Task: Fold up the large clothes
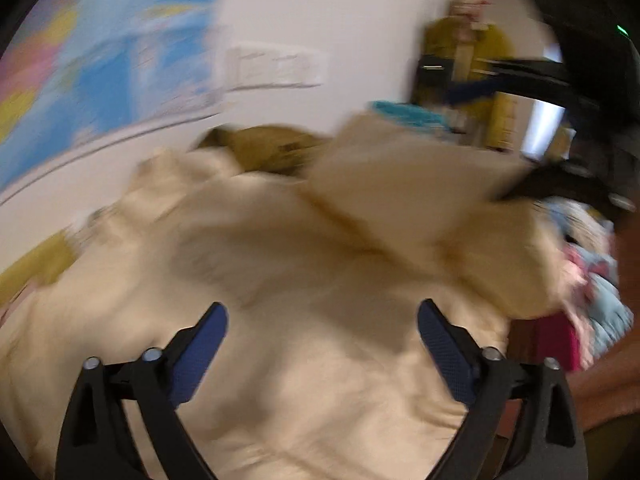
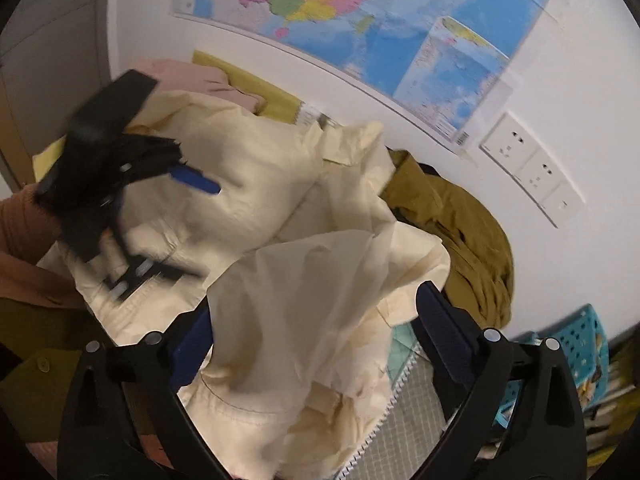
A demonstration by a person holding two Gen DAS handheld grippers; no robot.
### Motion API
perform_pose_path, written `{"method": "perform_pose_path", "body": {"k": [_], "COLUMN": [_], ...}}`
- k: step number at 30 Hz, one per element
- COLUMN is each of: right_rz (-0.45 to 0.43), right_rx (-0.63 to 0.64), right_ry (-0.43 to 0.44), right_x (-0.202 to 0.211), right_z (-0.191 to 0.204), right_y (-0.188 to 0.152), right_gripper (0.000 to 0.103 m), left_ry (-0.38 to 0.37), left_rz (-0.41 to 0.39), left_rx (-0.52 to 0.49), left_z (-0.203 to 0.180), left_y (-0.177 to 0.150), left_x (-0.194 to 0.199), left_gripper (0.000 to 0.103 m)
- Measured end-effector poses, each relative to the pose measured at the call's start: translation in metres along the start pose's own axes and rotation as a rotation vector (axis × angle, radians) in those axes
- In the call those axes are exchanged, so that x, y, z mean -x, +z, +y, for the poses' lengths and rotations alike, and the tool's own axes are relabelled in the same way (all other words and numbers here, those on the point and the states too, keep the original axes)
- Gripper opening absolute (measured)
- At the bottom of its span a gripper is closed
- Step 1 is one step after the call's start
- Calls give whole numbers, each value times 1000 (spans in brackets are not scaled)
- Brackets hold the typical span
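Because the left wrist view is blurred, we read only broad shapes there. The left gripper (image 1: 322,354) has its jaws spread wide with nothing between the pads; it hangs over the large cream-coloured thin woven garment (image 1: 256,280), which fills the lower and middle field. A loose flap of the same cloth rises at upper right, near the black body of the right gripper (image 1: 560,184). An olive-green crumpled garment (image 1: 264,148) lies behind it, against the white wall (image 1: 320,12).

In the right wrist view, which is sharper, we see the right gripper (image 2: 316,346) with its jaws wide apart. A fold of the cream garment (image 2: 304,280) drapes between them, but we see no pad pressing on it, so we judge it released. The garment lies heaped over a quilted grey surface (image 2: 416,424), with the olive garment (image 2: 460,224) just beside it towards the wall. The left gripper (image 2: 160,216) hovers over the cloth at left, blurred.

We judge the fabric light, limp and crease-prone: it will sag and slide, not hold shape. We recommend gripping at stitched hems or seams, such as the seamed edge low in this view, one gripper to each corner, then pulling taut before folding.
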State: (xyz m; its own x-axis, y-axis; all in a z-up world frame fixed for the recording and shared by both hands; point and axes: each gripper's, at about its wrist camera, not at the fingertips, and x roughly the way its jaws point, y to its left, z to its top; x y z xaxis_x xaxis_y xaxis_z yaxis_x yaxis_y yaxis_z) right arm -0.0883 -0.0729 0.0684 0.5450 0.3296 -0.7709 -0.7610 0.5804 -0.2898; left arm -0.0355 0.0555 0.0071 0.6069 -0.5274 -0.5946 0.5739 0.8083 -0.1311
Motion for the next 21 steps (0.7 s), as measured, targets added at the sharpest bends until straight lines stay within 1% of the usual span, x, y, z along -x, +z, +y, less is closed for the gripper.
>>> {"method": "perform_pose_path", "body": {"k": [1,2,4,5,6,7,8,9,10,11,12,13,14,15,16,17,18,19,21], "right_rz": [8,12,18,14,12,1,-8,-19,-45,-66,-88,-115,-123,-122,-125,-117,-101,-78,-52], "right_rx": [4,4,32,41,45,43,43,48,47,36,11,-44,-99,-155,-194,-243,-273,-327,-411], "right_ry": [12,32,32,38,41,49,68,73,61,54,53,74,105,114,118,141,154,160,168], "right_x": [0,1,3,5,6,11,15,19,26,30,31,30,22,10,-1,-18,-31,-52,-80], "right_z": [1,2,8,11,12,13,13,12,11,6,-1,-12,-22,-31,-39,-47,-52,-60,-73], "right_y": [0,0,0,0,-1,-1,-3,-4,-7,-10,-14,-21,-28,-36,-42,-51,-57,-66,-78], "right_gripper": [94,94,95,97,97,97,97,97,97,97,97,97,97,97,96,93,87,84,83], "left_ry": [-23,-13,-8,-3,17,25,43,75,94,106,109,103,76,69,68,70,91,113,177], "left_rz": [-7,-15,-9,-10,-4,11,42,67,88,125,145,153,154,160,166,163,152,146,135], "left_rx": [-34,-69,-75,-46,-6,15,62,112,149,232,292,341,415,466,504,527,510,483,360], "left_z": [-10,-20,-27,-24,-17,-12,-3,8,16,33,45,55,71,83,91,97,97,94,76], "left_y": [1,4,10,15,18,19,21,20,19,14,7,1,-10,-18,-24,-31,-36,-37,-37], "left_x": [-2,-6,-16,-22,-28,-32,-40,-46,-50,-54,-52,-49,-42,-38,-34,-25,-14,-8,11], "left_gripper": [96,96,94,84,70,67,56,48,48,49,51,53,60,63,63,63,63,63,64]}}
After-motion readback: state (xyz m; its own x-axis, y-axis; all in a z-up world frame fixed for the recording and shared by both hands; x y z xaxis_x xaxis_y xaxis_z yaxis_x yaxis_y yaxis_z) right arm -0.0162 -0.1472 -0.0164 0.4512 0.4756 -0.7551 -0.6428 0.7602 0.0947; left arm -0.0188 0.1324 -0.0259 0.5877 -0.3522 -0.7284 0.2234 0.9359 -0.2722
